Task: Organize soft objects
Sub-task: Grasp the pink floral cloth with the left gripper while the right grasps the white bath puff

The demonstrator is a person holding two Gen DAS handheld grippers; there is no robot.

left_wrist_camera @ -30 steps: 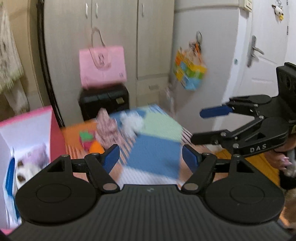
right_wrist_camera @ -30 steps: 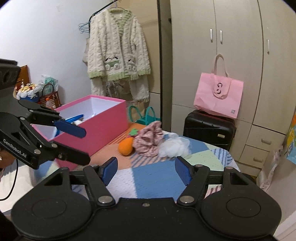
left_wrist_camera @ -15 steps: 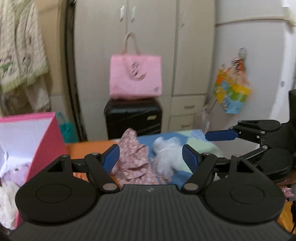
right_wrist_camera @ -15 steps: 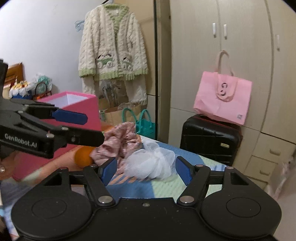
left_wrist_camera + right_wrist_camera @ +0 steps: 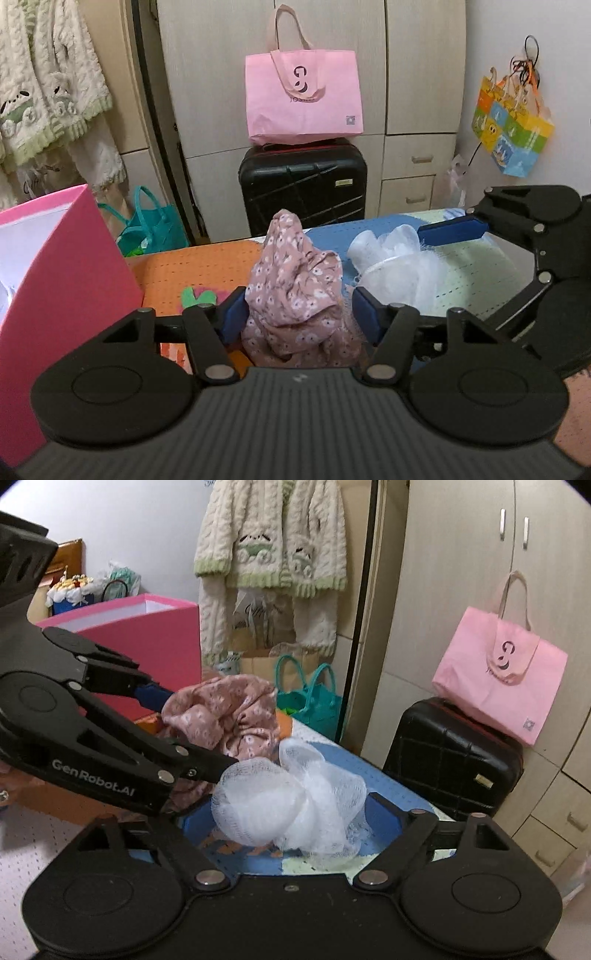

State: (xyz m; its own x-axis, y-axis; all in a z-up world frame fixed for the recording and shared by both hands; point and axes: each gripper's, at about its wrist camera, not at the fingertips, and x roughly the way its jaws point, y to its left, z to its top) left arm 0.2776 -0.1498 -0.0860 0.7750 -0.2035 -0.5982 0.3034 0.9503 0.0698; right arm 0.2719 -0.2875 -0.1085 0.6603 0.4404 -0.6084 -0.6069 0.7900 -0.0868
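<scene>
Mat (image 5: 207, 266): floral cloth (image 5: 295, 291) between left gripper (image 5: 299, 314) fingers.

Left gripper (image 5: 299, 314): matte black linkage arms showing silver pivot screws, blue fingertip pads, ribbed grey housing behind the jaws.
Right gripper (image 5: 291, 814): black body bearing round discs, silver screws, sitting behind the jaws.
Marking: white "GenRobot.AI" lettering showing beside the left jaws.

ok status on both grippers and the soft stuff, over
Left gripper open, straddling pink floral cloth. Right gripper open, straddling white mesh pouf. Neither gripped yet. Pink box waits on the left; nothing in the way.
</scene>
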